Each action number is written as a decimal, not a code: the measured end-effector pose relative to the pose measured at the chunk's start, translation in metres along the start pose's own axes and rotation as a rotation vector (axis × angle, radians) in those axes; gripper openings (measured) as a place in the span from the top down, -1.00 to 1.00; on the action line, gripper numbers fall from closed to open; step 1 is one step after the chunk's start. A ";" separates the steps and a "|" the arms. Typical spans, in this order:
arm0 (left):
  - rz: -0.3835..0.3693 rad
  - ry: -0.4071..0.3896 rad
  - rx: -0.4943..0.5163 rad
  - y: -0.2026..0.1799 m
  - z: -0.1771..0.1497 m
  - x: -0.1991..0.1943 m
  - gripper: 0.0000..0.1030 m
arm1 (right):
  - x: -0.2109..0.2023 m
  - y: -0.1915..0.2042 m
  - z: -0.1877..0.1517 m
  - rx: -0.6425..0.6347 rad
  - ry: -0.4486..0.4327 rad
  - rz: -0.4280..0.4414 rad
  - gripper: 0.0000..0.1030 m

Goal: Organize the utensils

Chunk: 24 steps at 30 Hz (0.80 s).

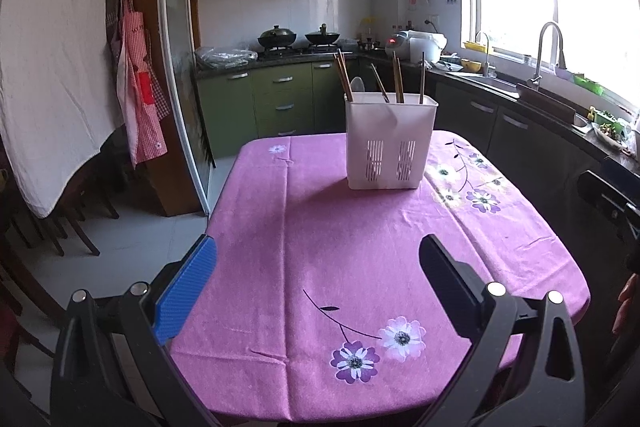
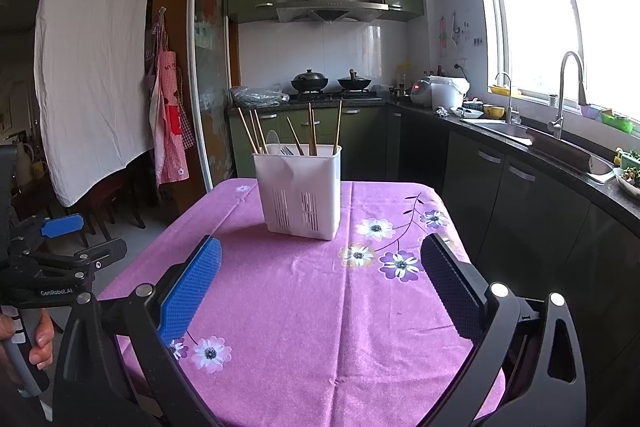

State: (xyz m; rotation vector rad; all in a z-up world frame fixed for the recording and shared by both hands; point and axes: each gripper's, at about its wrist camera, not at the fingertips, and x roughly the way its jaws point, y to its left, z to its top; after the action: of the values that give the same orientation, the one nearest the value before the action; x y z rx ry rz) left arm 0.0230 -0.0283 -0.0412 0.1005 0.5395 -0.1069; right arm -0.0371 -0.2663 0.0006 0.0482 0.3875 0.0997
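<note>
A white plastic utensil holder (image 1: 390,143) stands upright on the far part of the table with the pink flowered cloth (image 1: 352,259). It holds several wooden chopsticks (image 1: 344,75) and a white spoon (image 1: 357,85). It also shows in the right wrist view (image 2: 298,191), with chopsticks (image 2: 254,131), a spoon (image 2: 272,139) and a fork head (image 2: 286,150) in it. My left gripper (image 1: 318,263) is open and empty above the near table. My right gripper (image 2: 320,267) is open and empty, short of the holder. The left gripper also shows at the left edge of the right wrist view (image 2: 60,251).
A dark kitchen counter (image 2: 540,147) with a sink and tap (image 2: 564,95) runs along the right. Green cabinets and a stove with two woks (image 1: 298,37) are behind the table. A white sheet (image 1: 52,67) and aprons (image 1: 138,95) hang at left above chairs.
</note>
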 end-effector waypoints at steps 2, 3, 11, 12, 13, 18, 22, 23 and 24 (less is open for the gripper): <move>0.007 -0.007 0.007 -0.002 0.001 -0.001 -0.87 | 0.001 0.000 -0.001 0.000 0.002 0.001 -0.91; 0.009 -0.009 0.007 -0.002 0.001 -0.001 -0.87 | 0.001 -0.001 -0.001 -0.002 0.003 0.001 -0.91; 0.012 -0.001 -0.006 0.000 0.002 -0.001 -0.87 | 0.003 -0.001 0.000 -0.003 0.006 0.002 -0.91; 0.013 -0.001 -0.006 0.001 0.003 -0.001 -0.87 | 0.003 -0.001 0.000 -0.004 0.006 0.001 -0.91; 0.016 -0.002 -0.005 0.001 0.003 -0.001 -0.87 | 0.003 -0.001 0.000 -0.005 0.006 0.000 -0.91; 0.035 -0.016 0.000 0.001 0.003 -0.001 -0.87 | 0.005 -0.002 0.000 -0.005 0.009 0.002 -0.91; 0.036 -0.020 -0.007 0.004 0.003 -0.001 -0.87 | 0.006 -0.002 -0.001 -0.005 0.011 0.003 -0.91; 0.035 -0.023 -0.007 0.005 0.002 -0.001 -0.87 | 0.006 -0.002 -0.001 -0.005 0.012 0.002 -0.91; 0.035 -0.031 -0.004 0.005 0.001 -0.002 -0.87 | 0.006 -0.002 -0.001 -0.006 0.013 0.003 -0.91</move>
State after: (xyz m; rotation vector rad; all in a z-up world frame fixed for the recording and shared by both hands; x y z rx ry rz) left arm 0.0222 -0.0238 -0.0388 0.1037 0.5066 -0.0736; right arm -0.0317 -0.2680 -0.0030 0.0425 0.3999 0.1036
